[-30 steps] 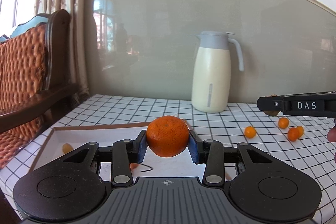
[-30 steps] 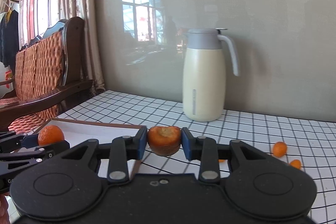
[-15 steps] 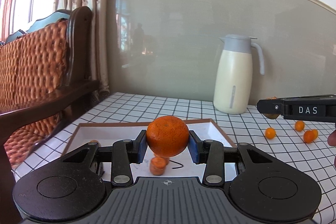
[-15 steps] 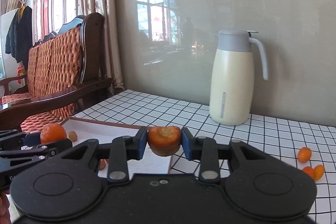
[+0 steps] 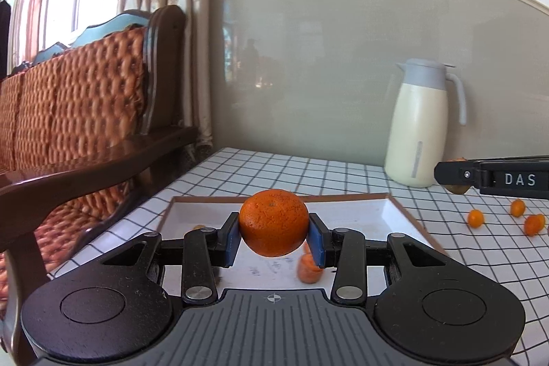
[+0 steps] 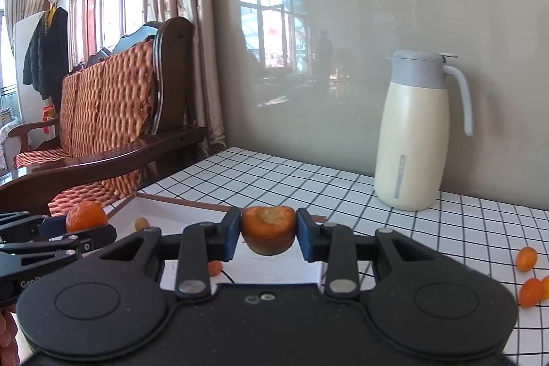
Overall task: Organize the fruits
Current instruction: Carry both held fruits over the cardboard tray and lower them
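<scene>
Whole mandarin (image 5: pixel 273 222) clamped between the pads of the left gripper (image 5: pixel 274 237), above the near part of the white tray (image 5: pixel 374 215). Cut fruit piece (image 6: pixel 268 228) gripped by the right gripper (image 6: pixel 268 234), over the tray's right rim. Kumquats (image 5: pixel 476 217) lie scattered right; thermos jug (image 6: pixel 413 132) far right.

Grid-patterned table (image 5: pixel 274 167) carries a white tray (image 5: pixel 360 215), a cream jug (image 5: pixel 420 126) and scattered kumquats (image 5: pixel 476 217).
</scene>
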